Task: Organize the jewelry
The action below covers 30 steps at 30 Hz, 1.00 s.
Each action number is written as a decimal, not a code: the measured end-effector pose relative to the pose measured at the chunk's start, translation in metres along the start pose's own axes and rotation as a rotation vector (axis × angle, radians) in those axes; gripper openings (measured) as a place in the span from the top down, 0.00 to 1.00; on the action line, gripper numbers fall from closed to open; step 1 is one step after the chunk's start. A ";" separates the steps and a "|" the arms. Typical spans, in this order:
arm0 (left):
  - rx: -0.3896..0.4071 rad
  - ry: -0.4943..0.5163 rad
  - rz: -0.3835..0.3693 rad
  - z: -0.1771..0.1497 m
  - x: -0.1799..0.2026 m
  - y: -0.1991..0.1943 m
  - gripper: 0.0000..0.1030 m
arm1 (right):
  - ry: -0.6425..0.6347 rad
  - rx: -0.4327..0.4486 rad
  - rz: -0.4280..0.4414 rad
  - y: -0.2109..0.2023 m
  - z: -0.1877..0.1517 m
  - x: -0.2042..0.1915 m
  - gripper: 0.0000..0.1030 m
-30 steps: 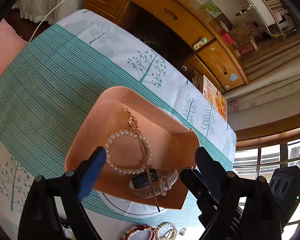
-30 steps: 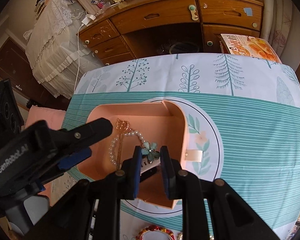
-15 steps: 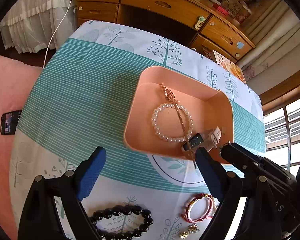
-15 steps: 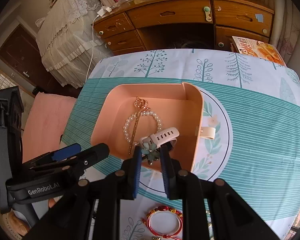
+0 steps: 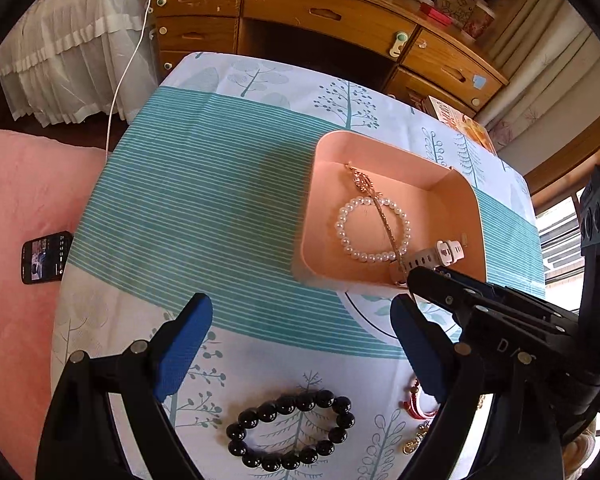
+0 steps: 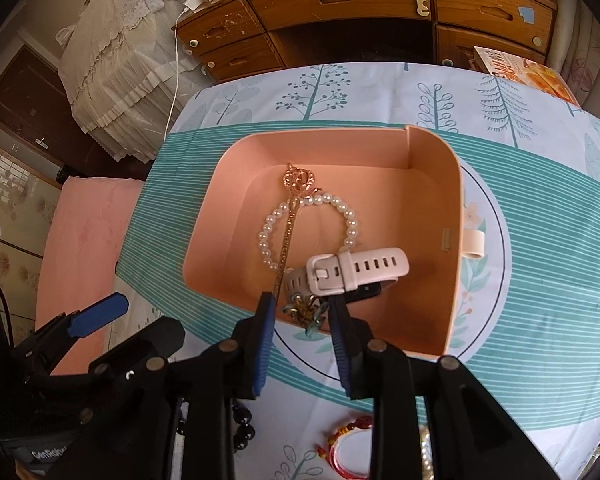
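Fingers: right gripper (image 6: 300, 314) clenched on flower brooch (image 6: 305, 311), which I hold over tray (image 6: 454, 216) near edge for dropping; left gripper (image 5: 300, 330) released, over black bracelet (image 5: 290, 434).

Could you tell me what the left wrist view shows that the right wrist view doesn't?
Only the left view shows the whole black bead bracelet on the cloth and a phone on the pink surface. Only the right view shows a flower clip between the right gripper jaws. Both show the pink box holding a pearl bracelet, gold hairpin and white watch.
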<state>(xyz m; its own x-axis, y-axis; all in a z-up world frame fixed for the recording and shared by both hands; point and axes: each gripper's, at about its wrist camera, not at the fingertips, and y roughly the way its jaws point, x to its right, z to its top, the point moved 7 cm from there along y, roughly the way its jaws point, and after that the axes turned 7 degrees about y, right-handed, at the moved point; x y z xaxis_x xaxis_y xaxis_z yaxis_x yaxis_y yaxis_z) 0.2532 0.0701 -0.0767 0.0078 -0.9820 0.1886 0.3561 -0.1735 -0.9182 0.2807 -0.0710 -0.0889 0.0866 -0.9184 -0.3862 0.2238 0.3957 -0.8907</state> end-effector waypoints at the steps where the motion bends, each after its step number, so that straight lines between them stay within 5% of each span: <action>1: 0.001 -0.009 -0.003 0.000 -0.004 0.000 0.13 | 0.002 -0.005 0.009 0.003 0.001 -0.004 0.72; 12: 0.015 -0.072 -0.017 -0.003 -0.042 0.002 0.13 | 0.124 -0.011 0.079 0.041 0.019 -0.019 0.72; 23: 0.031 -0.058 -0.027 -0.002 -0.050 0.001 0.13 | 0.223 0.026 0.206 0.027 0.027 -0.023 0.72; 30: 0.033 -0.055 -0.034 -0.002 -0.053 0.002 0.13 | 0.256 0.013 0.158 0.047 0.034 -0.033 0.72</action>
<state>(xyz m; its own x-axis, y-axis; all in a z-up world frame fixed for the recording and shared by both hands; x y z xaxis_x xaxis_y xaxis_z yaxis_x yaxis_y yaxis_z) 0.2514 0.1212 -0.0894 0.0466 -0.9698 0.2396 0.3874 -0.2035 -0.8992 0.3210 -0.0221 -0.1094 -0.1261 -0.8125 -0.5692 0.2400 0.5317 -0.8122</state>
